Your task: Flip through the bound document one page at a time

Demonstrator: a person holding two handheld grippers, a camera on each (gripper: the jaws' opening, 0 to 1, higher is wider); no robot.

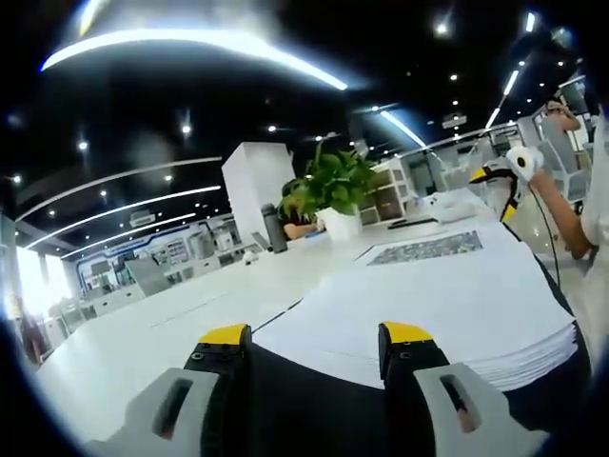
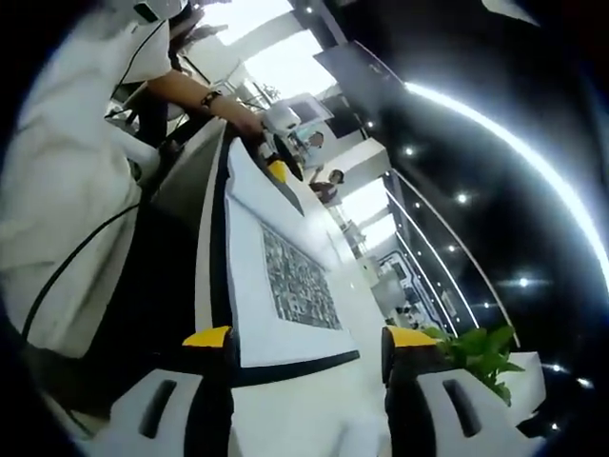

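Broadly, the room is a big open office with dark ceilings, strip lights and rows of white desks. A long white tabletop [image 1: 143, 333] carries the things, with a potted plant [image 1: 333, 186] and a dark bottle [image 1: 274, 228] standing well beyond.

On the tabletop lies the bound document [image 1: 428, 295], a thick stack of white sheets on a dark cover, its top sheet blank near the left hand-held gripper [image 1: 316, 335] and printed with a grey patterned block [image 1: 426, 248] farther off. I judge the stack heavy as a whole, yet each sheet light, limp and easily creased; a free corner or edge of the top sheet alone looks the best hold.

The left hand-held gripper is spread, empty, at the near edge. The right hand-held gripper [image 2: 304, 341] is also spread, straddling the opposite edge and gripping nothing.
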